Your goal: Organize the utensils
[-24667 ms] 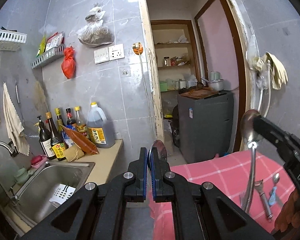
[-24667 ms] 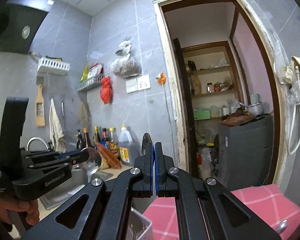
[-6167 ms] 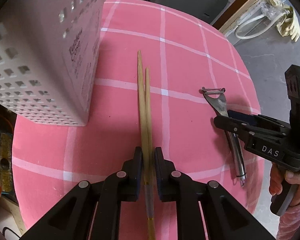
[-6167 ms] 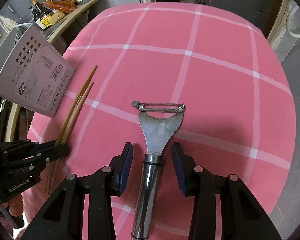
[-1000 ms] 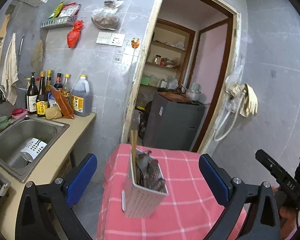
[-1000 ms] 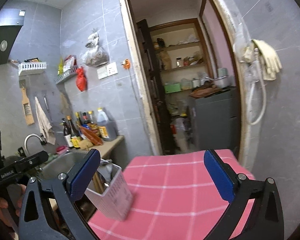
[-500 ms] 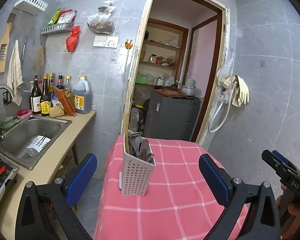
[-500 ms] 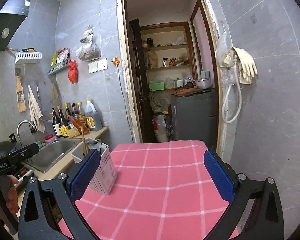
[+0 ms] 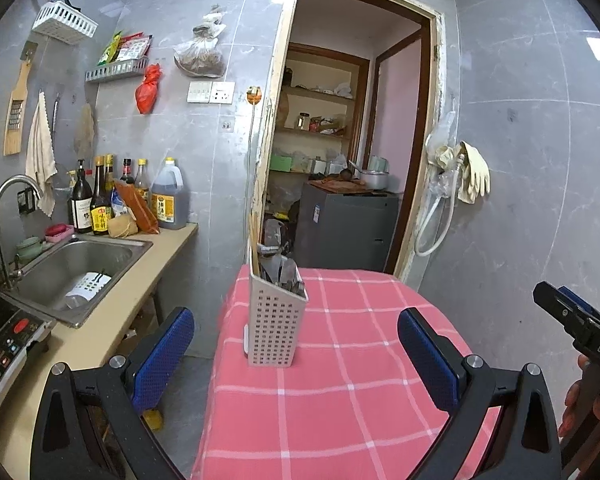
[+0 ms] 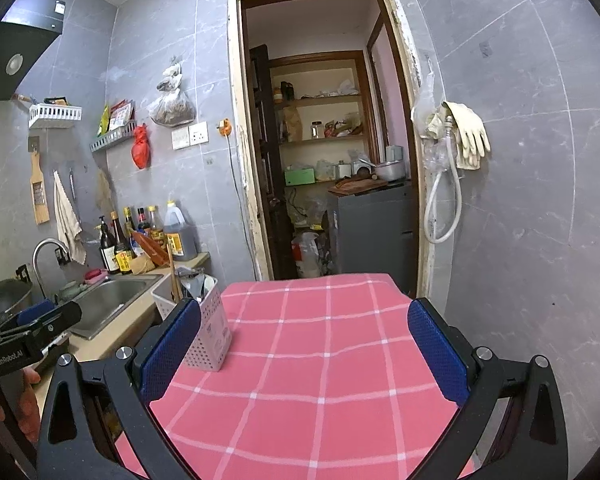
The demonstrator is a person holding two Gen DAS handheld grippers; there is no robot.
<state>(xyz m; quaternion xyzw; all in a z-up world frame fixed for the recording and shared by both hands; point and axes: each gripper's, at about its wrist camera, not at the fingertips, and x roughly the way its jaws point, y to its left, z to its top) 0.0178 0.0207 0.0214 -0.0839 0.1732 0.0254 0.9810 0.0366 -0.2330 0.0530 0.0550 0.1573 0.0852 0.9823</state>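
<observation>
A white perforated utensil holder (image 9: 275, 322) stands upright on the left part of the pink checked table (image 9: 352, 392). Wooden chopsticks (image 9: 254, 240) and several metal utensils (image 9: 284, 270) stick out of its top. The holder also shows in the right wrist view (image 10: 209, 334), behind the left fingertip. My left gripper (image 9: 296, 356) is wide open and empty, held back from the table, short of the holder. My right gripper (image 10: 304, 352) is wide open and empty over the near part of the table. The right gripper shows at the right edge of the left wrist view (image 9: 576, 328).
A counter with a steel sink (image 9: 72, 268) and several sauce bottles (image 9: 100, 200) runs along the left. An induction cooker (image 9: 4, 340) sits at the near left. A doorway (image 9: 340, 160) with a grey appliance (image 9: 348, 232) lies behind the table. Gloves (image 9: 468, 172) hang on the right wall.
Both grippers have pulled further back and up from the table, so the holder looks smaller and more upright. Both stay wide open and empty.
</observation>
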